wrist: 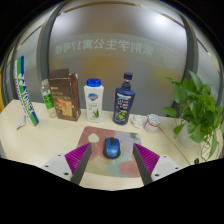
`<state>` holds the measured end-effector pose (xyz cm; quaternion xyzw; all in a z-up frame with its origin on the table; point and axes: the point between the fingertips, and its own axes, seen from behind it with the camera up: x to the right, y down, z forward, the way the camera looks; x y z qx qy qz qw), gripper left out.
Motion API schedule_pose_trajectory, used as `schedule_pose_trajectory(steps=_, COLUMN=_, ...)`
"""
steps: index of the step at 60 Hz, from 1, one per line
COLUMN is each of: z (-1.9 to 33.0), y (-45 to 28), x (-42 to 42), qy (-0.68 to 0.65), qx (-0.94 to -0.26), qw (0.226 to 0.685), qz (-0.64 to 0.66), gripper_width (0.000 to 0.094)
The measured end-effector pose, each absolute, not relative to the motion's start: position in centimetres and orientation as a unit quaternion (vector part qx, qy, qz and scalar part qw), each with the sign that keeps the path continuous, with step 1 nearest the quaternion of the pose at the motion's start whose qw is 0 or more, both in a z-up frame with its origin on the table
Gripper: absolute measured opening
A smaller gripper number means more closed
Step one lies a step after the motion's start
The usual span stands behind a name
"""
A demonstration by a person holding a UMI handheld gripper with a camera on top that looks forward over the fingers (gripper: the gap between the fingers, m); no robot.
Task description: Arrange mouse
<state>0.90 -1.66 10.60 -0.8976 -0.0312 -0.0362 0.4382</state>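
Note:
A blue and black computer mouse [111, 148] lies on a pastel-patterned mouse pad [110, 168] on the pale table. My gripper [111, 160] is open, its two fingers with magenta pads [79, 156] spread wide at either side of the pad. The mouse stands between the fingertips, with a clear gap on each side. It rests on the pad on its own.
Behind the pad stand a brown box [65, 96], a white bottle with a blue cap [94, 99], a dark blue bottle [124, 100] and a small white jar [152, 122]. A green plant [198, 112] is at the right. A toothpaste box [27, 94] stands at the left.

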Motion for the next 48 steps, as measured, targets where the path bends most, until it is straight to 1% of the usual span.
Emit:
schedule_pose_trajectory(steps=9, z=15.6, y=-8.8, x=0.1, qy=-0.018, qx=-0.889, qw=0.456, qz=-0.047, gripper_width=0.0852)
schedule_pose_trajectory(steps=18, z=18.3, y=-16.4, x=-0.7, qy=-0.003, qx=-0.884, qw=0.465, qz=-0.058, gripper_width=0.0851)
schedule_pose_trajectory(steps=26, z=19.0, y=-22.3, x=-1.6, qy=0.004, qx=-0.882, qw=0.467, qz=-0.063, gripper_width=0.0853)
schedule_pose_trajectory(steps=33, z=18.6, y=-25.9, x=-2.0, qy=0.000, qx=-0.885, qw=0.460, qz=-0.068, gripper_width=0.0853)
schedule_pose_trajectory(steps=39, z=18.6, y=-27.6, x=-2.5, qy=-0.003, qx=-0.886, qw=0.459, qz=-0.068, gripper_width=0.0853)
schedule_pose_trajectory(steps=48, z=19.6, y=-28.3, x=-3.0, qy=-0.011, qx=-0.880, qw=0.470, qz=-0.072, gripper_width=0.0852)
